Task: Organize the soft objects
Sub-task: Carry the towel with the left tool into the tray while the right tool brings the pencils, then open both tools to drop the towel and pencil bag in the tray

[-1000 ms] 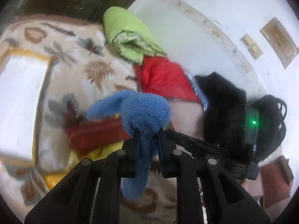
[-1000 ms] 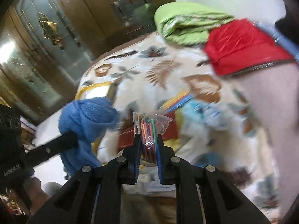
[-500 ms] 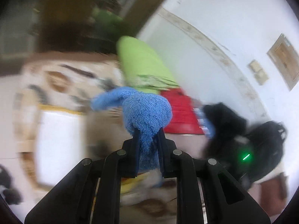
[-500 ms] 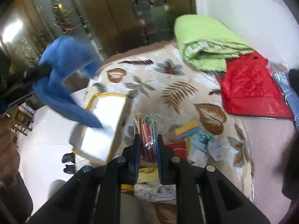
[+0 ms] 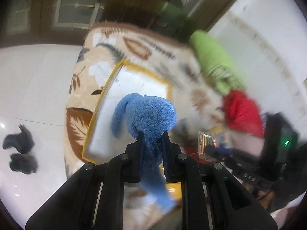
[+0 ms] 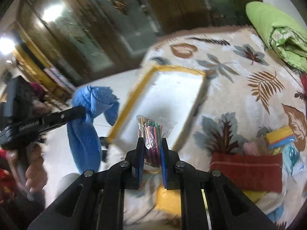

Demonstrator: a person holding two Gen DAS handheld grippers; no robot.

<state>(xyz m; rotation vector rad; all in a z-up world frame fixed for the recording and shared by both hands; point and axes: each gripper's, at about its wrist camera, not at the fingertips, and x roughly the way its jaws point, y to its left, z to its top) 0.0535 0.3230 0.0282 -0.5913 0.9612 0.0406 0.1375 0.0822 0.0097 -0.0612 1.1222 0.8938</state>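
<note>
My left gripper (image 5: pixel 152 138) is shut on a fluffy blue towel (image 5: pixel 147 115) and holds it in the air over the near end of a white box with a yellow rim (image 5: pixel 107 103). The towel (image 6: pixel 88 118) and left gripper (image 6: pixel 76 113) also show at the left of the right wrist view, beside the box (image 6: pixel 168 92). My right gripper (image 6: pixel 151 143) is shut on a clear plastic bag of coloured pens (image 6: pixel 151 128), held above the box's near edge. The pen bag (image 5: pixel 206 140) shows in the left wrist view too.
The box lies on a bed with a leaf-patterned blanket (image 6: pixel 239 72). A folded green quilt (image 6: pixel 278 36) and a red bundle (image 5: pixel 241 113) lie at the far side. A red cloth (image 6: pixel 247 168) and small colourful items (image 6: pixel 280 138) lie near. Dark shoes (image 5: pixel 19 153) are on the white floor.
My left gripper has swung left with the blue towel, from over the cluttered bed to above the white box. My right gripper has also turned left, still holding the pen bag.
</note>
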